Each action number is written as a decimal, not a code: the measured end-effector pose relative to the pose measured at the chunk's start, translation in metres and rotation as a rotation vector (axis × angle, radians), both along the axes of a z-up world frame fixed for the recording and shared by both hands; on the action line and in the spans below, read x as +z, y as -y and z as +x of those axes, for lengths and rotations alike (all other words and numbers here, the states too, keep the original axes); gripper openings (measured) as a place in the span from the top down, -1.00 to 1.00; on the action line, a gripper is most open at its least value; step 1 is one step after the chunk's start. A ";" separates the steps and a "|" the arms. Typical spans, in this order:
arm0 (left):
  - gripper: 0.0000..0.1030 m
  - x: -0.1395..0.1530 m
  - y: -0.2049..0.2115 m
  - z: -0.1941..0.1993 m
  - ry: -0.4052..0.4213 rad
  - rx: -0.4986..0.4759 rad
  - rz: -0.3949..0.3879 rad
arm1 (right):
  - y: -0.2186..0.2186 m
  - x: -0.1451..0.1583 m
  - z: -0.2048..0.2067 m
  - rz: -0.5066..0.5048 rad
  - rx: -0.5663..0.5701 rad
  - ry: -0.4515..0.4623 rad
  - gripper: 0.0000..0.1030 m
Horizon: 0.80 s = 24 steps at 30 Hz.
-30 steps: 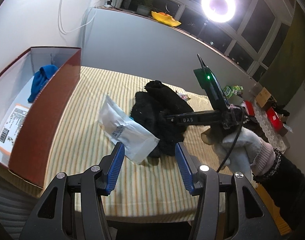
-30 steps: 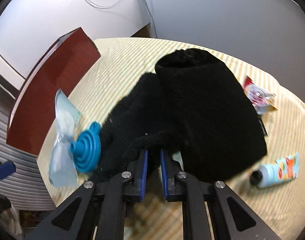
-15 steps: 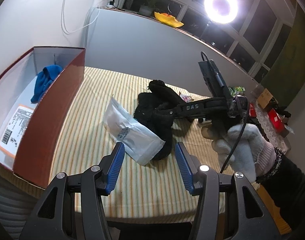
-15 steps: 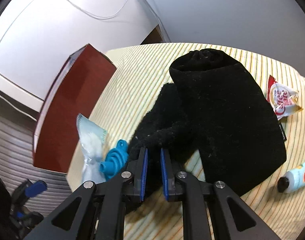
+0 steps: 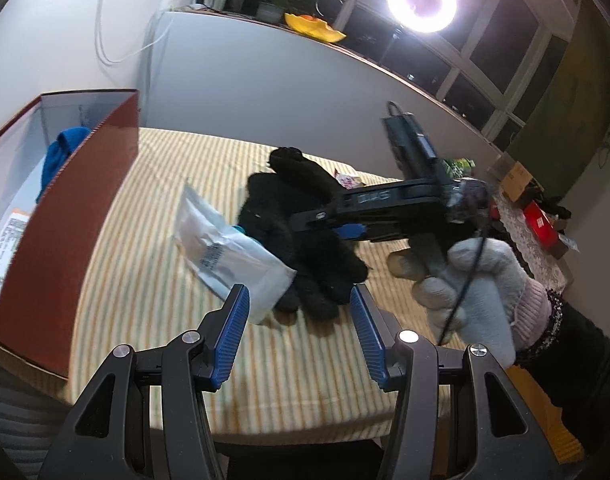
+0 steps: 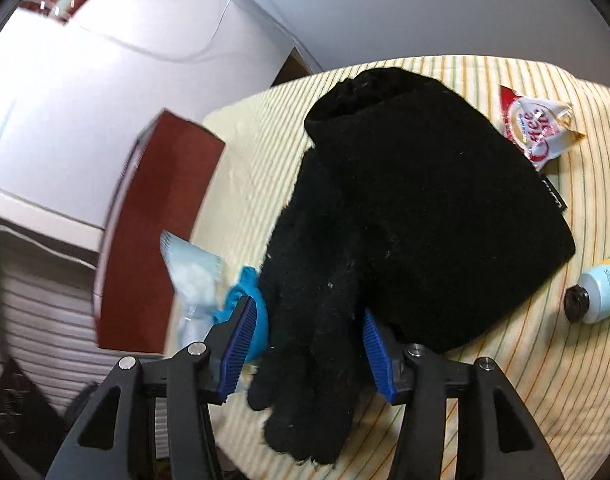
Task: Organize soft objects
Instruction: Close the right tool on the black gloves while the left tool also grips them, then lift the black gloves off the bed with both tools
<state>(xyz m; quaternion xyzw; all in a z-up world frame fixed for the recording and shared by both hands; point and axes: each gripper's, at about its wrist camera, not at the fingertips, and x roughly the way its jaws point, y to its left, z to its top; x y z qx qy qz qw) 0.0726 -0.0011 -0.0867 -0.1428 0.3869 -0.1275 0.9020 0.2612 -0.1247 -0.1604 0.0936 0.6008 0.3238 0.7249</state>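
Note:
A black fuzzy glove (image 6: 317, 320) lies on the striped tablecloth (image 6: 525, 380), partly overlapped by a black knit hat (image 6: 445, 200). My right gripper (image 6: 309, 312) points down over the glove; its jaws are opening, with the glove's palm lying between the blue pads, which stand apart from it. In the left wrist view the right gripper (image 5: 325, 220), held by a white-gloved hand (image 5: 473, 280), hovers over the glove (image 5: 317, 276) and hat (image 5: 301, 168). My left gripper (image 5: 299, 300) hangs open near the table's front edge with nothing between its fingers.
A red-walled box (image 5: 73, 216) at the left holds a blue cloth (image 5: 61, 152). A clear plastic packet (image 5: 225, 248) and a blue funnel (image 6: 245, 292) lie left of the glove. A creamer sachet (image 6: 537, 128) and a small tube (image 6: 601, 292) lie right of the hat.
The right gripper's jaws have spread apart and let go of the pinched glove fold; the glove now lies flat between them. The right wrist rolled. The left gripper stayed put.

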 end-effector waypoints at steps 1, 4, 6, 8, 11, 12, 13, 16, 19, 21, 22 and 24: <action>0.00 -0.001 0.003 0.001 0.000 -0.004 0.002 | -0.003 -0.002 -0.001 -0.023 0.004 0.008 0.05; 0.01 -0.009 0.019 0.007 -0.012 -0.049 0.032 | -0.007 -0.006 -0.003 -0.053 0.013 0.015 0.06; 0.01 -0.016 0.036 0.012 -0.013 -0.084 0.085 | -0.006 -0.008 -0.003 -0.040 0.010 -0.003 0.06; 0.01 -0.025 0.055 0.019 -0.015 -0.110 0.147 | -0.001 -0.010 -0.001 -0.021 0.002 -0.030 0.06; 0.01 -0.036 0.080 0.028 -0.006 -0.143 0.217 | 0.002 -0.012 0.002 -0.009 0.009 -0.064 0.06; 0.01 -0.039 0.088 0.031 0.003 -0.147 0.254 | 0.003 -0.012 0.003 -0.009 0.013 -0.073 0.06; 0.01 -0.042 0.096 0.033 0.018 -0.150 0.289 | 0.004 -0.013 0.004 -0.009 0.014 -0.080 0.11; 0.01 -0.051 0.112 0.043 0.037 -0.137 0.372 | 0.010 -0.014 0.008 -0.009 0.011 -0.097 0.22; 0.17 -0.059 0.116 0.052 0.038 -0.111 0.412 | 0.017 -0.014 0.015 0.006 -0.003 -0.116 0.34; 0.40 -0.061 0.117 0.056 0.045 -0.101 0.430 | 0.021 -0.015 0.018 0.010 -0.009 -0.122 0.42; 0.56 -0.062 0.114 0.057 0.048 -0.101 0.431 | 0.022 -0.016 0.019 0.011 -0.006 -0.123 0.48; 0.69 -0.064 0.112 0.059 0.049 -0.108 0.420 | 0.023 -0.017 0.019 0.004 -0.004 -0.121 0.60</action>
